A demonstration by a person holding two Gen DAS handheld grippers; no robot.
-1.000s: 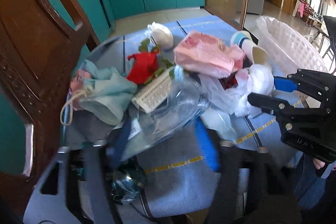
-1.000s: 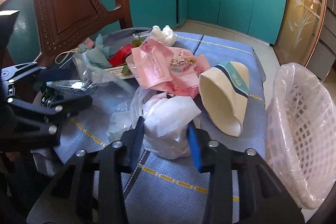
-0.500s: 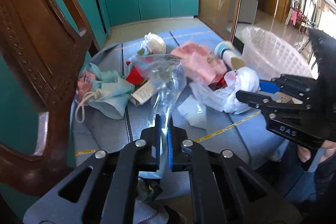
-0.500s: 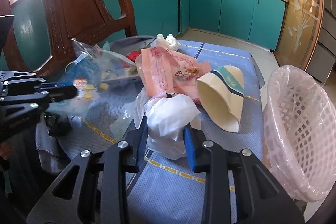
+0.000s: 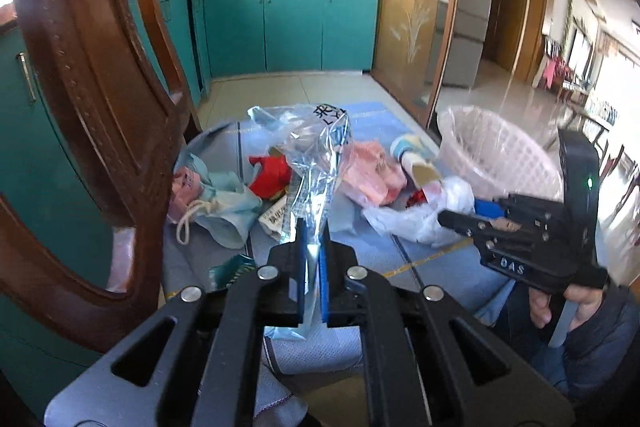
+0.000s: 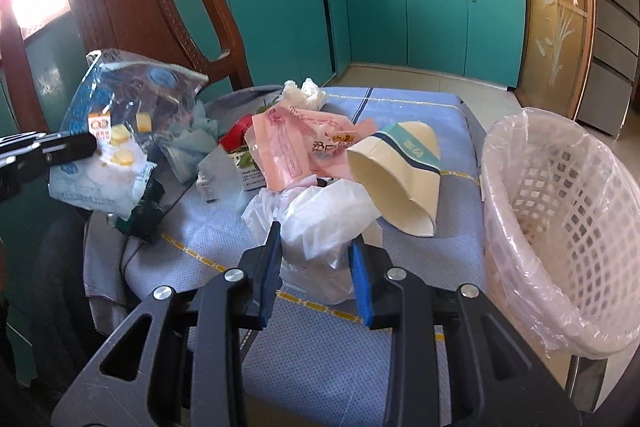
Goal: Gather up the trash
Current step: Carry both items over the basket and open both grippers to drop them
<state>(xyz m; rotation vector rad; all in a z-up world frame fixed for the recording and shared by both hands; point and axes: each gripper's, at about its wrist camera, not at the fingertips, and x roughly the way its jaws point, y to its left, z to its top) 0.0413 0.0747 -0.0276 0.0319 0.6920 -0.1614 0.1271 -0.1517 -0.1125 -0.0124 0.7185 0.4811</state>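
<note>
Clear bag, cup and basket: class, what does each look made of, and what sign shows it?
Clear bag: thin glossy plastic film; see-through, crinkled, glinting.
Cup: probably matte paper; printed band, squashed mouth.
Basket: seemingly rigid plastic lattice, lined with filmy plastic.

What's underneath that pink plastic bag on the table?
The pink plastic bag lies on a red wrapper and a printed label packet, whose edges poke out at its left. A white bag overlaps its near edge. Anything else beneath is covered.
</note>
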